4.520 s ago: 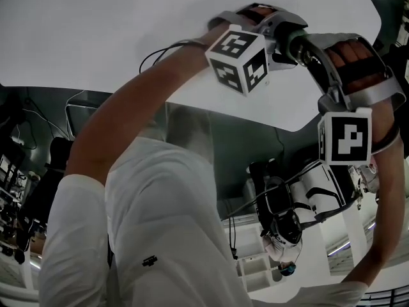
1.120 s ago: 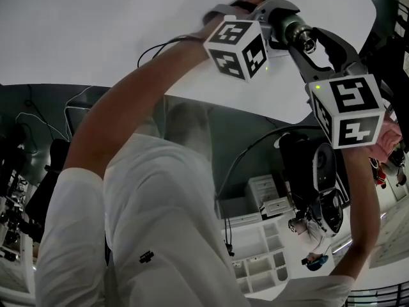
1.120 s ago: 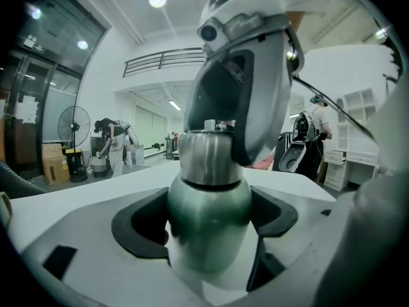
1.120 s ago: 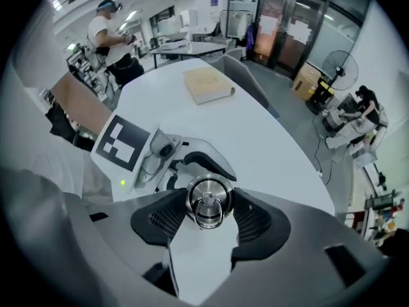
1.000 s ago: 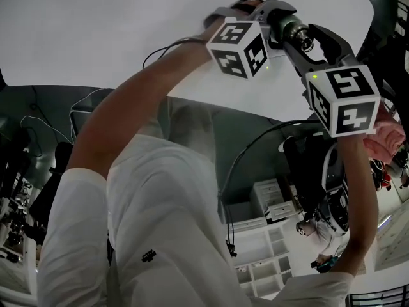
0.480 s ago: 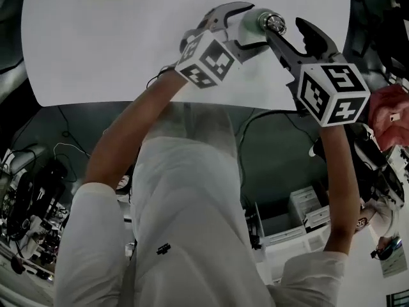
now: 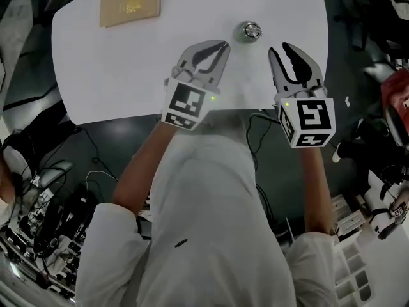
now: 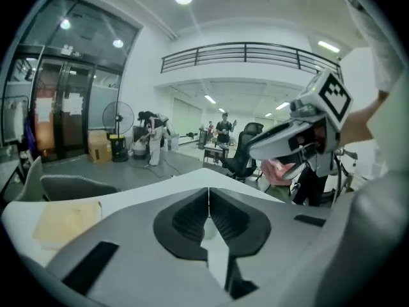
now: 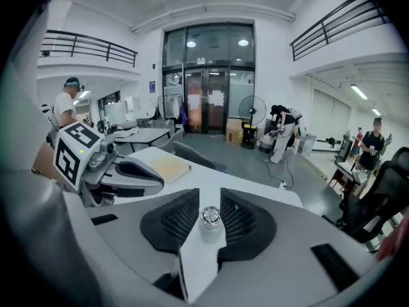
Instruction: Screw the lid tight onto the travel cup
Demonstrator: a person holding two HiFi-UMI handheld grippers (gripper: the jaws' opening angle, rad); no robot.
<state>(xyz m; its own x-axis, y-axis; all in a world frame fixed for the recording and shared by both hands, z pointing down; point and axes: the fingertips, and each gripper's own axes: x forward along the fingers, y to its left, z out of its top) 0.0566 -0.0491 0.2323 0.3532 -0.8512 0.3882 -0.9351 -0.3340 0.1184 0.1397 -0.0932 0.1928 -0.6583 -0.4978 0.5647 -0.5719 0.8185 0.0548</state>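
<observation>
The travel cup [image 7: 250, 31], silvery with its lid on, stands alone on the white table [image 7: 128, 62]. Both grippers hover nearer the person than the cup, one to each side of it, touching nothing. My left gripper [image 7: 223, 44] is shut, its pads meeting with nothing between them [image 8: 208, 192]. My right gripper [image 7: 282, 47] has just been closing; a narrow gap remains between its pads with nothing in it. In the right gripper view the cup [image 9: 211, 217] shows through that gap [image 9: 209, 194], farther off on the table.
A flat tan board [image 7: 130, 2] lies at the table's far left, and shows in both gripper views as the board [image 8: 64, 219] [image 9: 167, 167]. The table's near edge [image 7: 249, 107] runs just under the grippers. Cables and shelving sit on the floor around the person.
Both grippers have let go of the cup and drawn back from it toward the person. The left jaws have shut and the right jaws have narrowed. The head view now takes in more table.
</observation>
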